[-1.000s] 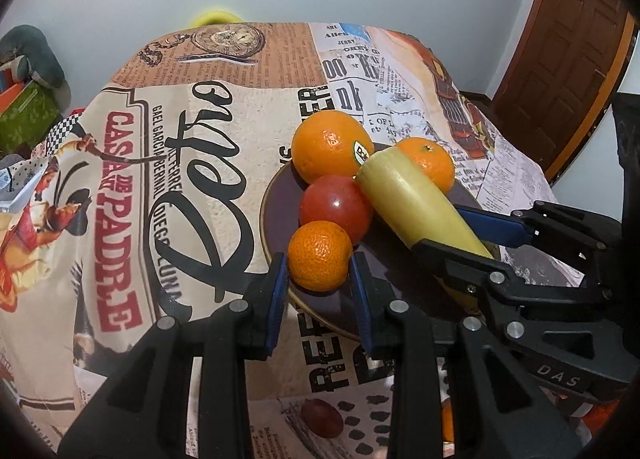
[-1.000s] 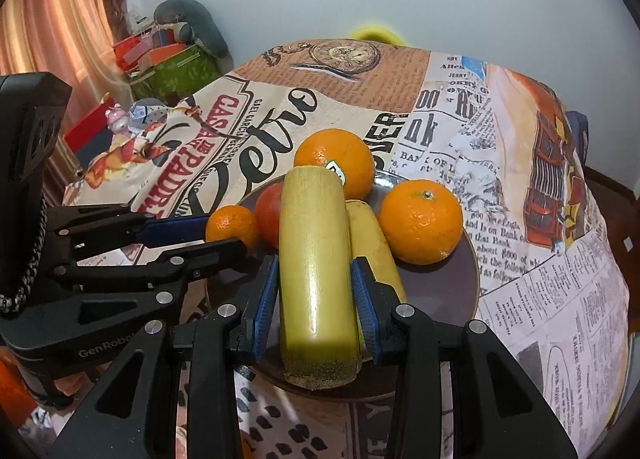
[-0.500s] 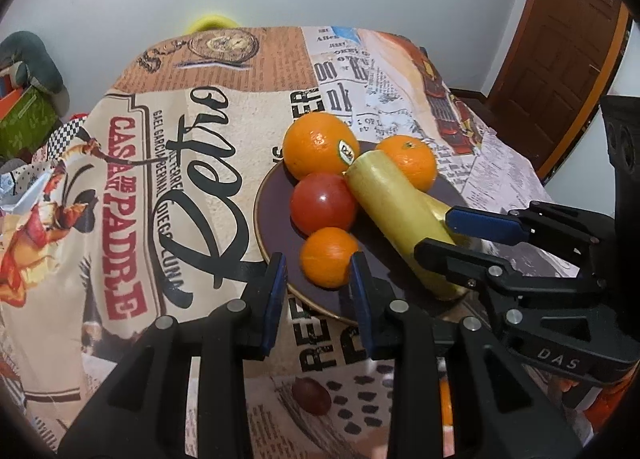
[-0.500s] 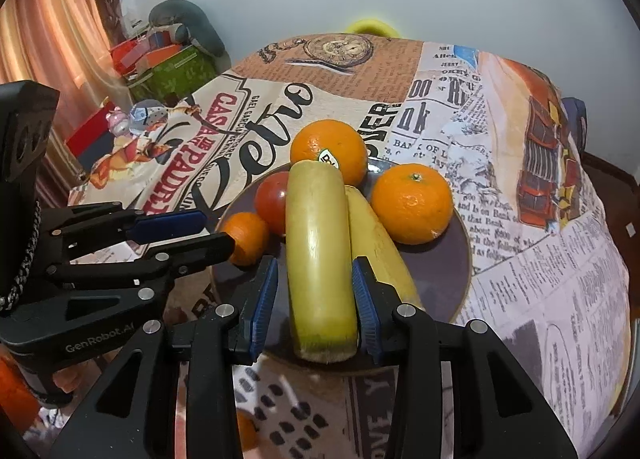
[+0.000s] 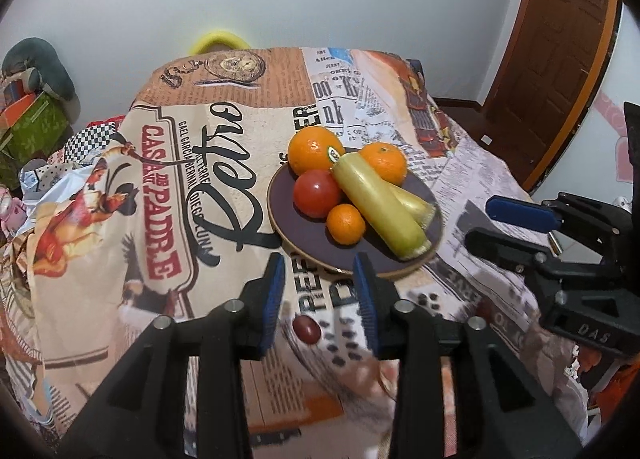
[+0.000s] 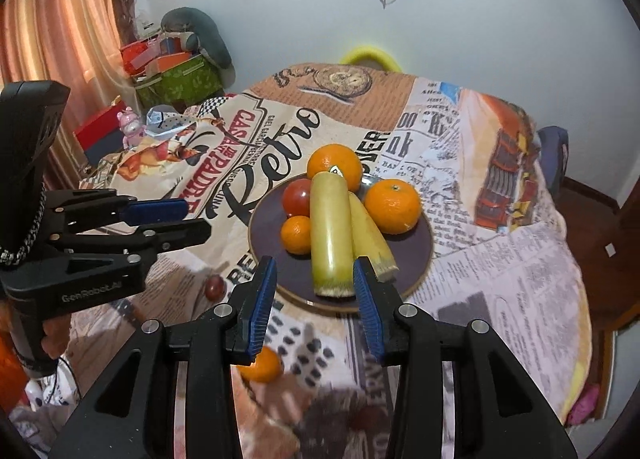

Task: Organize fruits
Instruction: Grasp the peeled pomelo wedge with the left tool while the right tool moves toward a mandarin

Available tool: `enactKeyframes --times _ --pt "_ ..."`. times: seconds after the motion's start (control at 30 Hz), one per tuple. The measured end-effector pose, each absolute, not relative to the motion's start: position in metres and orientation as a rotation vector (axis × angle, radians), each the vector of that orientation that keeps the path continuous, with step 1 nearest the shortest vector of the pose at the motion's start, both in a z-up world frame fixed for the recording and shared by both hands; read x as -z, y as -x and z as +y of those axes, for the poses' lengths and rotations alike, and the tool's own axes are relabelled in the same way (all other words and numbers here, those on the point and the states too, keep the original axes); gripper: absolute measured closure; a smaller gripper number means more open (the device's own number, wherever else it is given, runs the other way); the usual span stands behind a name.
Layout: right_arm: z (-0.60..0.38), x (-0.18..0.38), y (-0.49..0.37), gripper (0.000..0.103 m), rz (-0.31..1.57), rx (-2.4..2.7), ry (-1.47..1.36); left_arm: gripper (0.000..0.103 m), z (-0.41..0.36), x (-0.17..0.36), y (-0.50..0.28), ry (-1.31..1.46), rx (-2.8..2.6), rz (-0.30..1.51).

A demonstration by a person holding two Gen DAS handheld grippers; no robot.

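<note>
My left gripper (image 5: 320, 299) has jaws that have just been opening; they stand partly apart with nothing between them, above the near rim of the plate (image 5: 280, 215). My right gripper (image 6: 316, 295) also stands partly apart and empty, its blue pads just short of the cut end of the long yellow fruit (image 6: 330, 235).

The dark round plate sits near the middle of the tabletop (image 5: 168, 195), which is covered with a printed retro newspaper cloth. On the plate lie two long yellow fruits side by side, a large orange (image 5: 316, 151) with a sticker at the far rim, another orange (image 5: 384, 163) toward the right edge, a red tomato (image 5: 316, 193), and a small mandarin (image 5: 346, 224) touching the nearer yellow fruit.

Off the plate, near the front edge of the tabletop, lie a small dark red fruit (image 5: 306, 330) and another mandarin (image 6: 262, 365).
</note>
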State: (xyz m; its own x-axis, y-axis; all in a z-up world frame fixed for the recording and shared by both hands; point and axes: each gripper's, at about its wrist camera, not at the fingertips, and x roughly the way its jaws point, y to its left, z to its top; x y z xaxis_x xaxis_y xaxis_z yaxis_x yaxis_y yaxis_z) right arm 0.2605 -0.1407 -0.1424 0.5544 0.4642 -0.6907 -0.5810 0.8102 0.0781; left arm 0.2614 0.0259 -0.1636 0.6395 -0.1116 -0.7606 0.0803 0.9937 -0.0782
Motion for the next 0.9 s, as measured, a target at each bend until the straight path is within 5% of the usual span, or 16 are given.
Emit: enactKeyframes --times 0.43,0.9 --pt "-0.189 0.137 -0.221 0.054 0.769 -0.509 0.141 0.011 -0.022 0.181 -0.213 0.045 0.142 0.954" --pt "-0.222 0.173 -0.21 0.048 0.872 -0.486 0.098 0.006 -0.069 0.256 -0.217 0.096 0.071 1.153"
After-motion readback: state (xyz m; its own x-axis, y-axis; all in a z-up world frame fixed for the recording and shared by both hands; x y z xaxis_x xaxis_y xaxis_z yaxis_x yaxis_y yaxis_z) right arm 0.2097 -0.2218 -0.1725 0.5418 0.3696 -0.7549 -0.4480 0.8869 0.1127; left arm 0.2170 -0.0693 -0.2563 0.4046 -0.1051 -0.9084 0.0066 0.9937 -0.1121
